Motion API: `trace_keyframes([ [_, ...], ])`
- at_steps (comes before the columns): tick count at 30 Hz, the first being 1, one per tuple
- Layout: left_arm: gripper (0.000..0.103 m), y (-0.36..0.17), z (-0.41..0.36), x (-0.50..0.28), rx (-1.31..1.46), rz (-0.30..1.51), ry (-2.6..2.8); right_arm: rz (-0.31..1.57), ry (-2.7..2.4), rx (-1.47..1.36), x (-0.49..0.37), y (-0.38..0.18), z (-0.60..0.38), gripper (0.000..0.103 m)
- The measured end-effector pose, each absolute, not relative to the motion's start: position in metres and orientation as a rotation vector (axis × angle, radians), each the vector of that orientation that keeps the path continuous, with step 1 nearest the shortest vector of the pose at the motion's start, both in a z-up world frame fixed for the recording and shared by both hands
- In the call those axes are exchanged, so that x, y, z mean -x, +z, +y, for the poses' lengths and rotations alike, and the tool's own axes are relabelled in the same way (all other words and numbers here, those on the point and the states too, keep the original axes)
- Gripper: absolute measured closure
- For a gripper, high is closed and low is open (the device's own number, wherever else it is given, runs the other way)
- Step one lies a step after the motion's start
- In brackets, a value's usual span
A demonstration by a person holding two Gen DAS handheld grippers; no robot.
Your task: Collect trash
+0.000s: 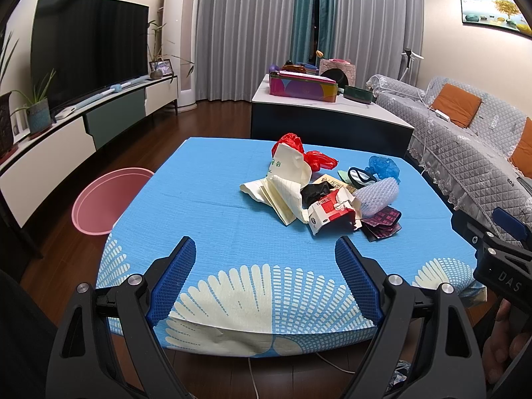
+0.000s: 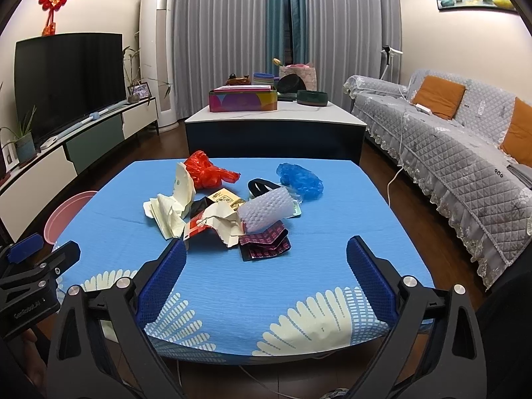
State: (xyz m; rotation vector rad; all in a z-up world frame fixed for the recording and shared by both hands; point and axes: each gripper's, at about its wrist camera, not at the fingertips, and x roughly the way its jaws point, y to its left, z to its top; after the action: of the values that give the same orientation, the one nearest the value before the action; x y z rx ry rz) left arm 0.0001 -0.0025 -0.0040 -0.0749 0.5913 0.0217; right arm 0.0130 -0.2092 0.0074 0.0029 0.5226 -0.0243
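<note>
A pile of trash lies mid-table on the blue cloth [image 1: 206, 199]: a red plastic bag [image 1: 292, 148] [image 2: 204, 171], crumpled cream paper [image 1: 282, 189] [image 2: 173, 206], a torn red-and-white carton [image 1: 329, 214], a white foam net [image 1: 377, 196] [image 2: 266, 211], a blue plastic bag [image 1: 384, 166] [image 2: 299, 178] and a dark red wrapper [image 2: 266, 244]. A pink bin [image 1: 106, 199] [image 2: 66, 214] stands on the floor left of the table. My left gripper [image 1: 266, 249] is open and empty above the near edge. My right gripper [image 2: 266, 252] is open and empty, just short of the wrapper.
A dark coffee table [image 2: 276, 126] with boxes stands behind the blue table. A grey quilted sofa [image 2: 465, 153] runs along the right. A TV [image 1: 86, 43] on a low cabinet lines the left wall. Wooden floor surrounds the table.
</note>
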Motion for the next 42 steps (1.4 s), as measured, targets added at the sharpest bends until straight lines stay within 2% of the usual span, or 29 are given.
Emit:
trace_keyframes([
  [10, 0.02, -0.004, 0.0, -0.001, 0.089, 0.597, 0.023, 0.526, -0.014, -0.038, -0.019, 0.005, -0.209, 0.02],
  [13, 0.025, -0.003, 0.0, -0.003, 0.108, 0.596, 0.02, 0.535, -0.008, -0.064, -0.024, 0.005, -0.21, 0.023],
  [18, 0.041, -0.003, 0.0, -0.015, 0.138, 0.601, 0.013, 0.564, -0.006, -0.081, -0.033, 0.001, -0.214, 0.029],
  [21, 0.05, -0.001, 0.0, -0.025, 0.148, 0.597, 0.016, 0.58, 0.001, -0.114, -0.044, -0.001, -0.219, 0.04],
  [23, 0.059, -0.001, -0.001, -0.033, 0.13, 0.593, 0.021, 0.591, 0.011, -0.139, -0.049, -0.003, -0.224, 0.054],
  [26, 0.062, 0.0, -0.003, -0.048, 0.147, 0.592, 0.013, 0.605, 0.006, -0.177, -0.061, -0.008, -0.233, 0.065],
  [35, 0.063, -0.006, -0.019, -0.088, 0.116, 0.537, 0.019, 0.621, -0.051, -0.183, -0.108, -0.035, -0.24, 0.066],
  [42, 0.063, -0.023, -0.02, -0.125, 0.146, 0.541, 0.033, 0.706, -0.051, -0.223, -0.139, -0.069, -0.248, 0.065],
])
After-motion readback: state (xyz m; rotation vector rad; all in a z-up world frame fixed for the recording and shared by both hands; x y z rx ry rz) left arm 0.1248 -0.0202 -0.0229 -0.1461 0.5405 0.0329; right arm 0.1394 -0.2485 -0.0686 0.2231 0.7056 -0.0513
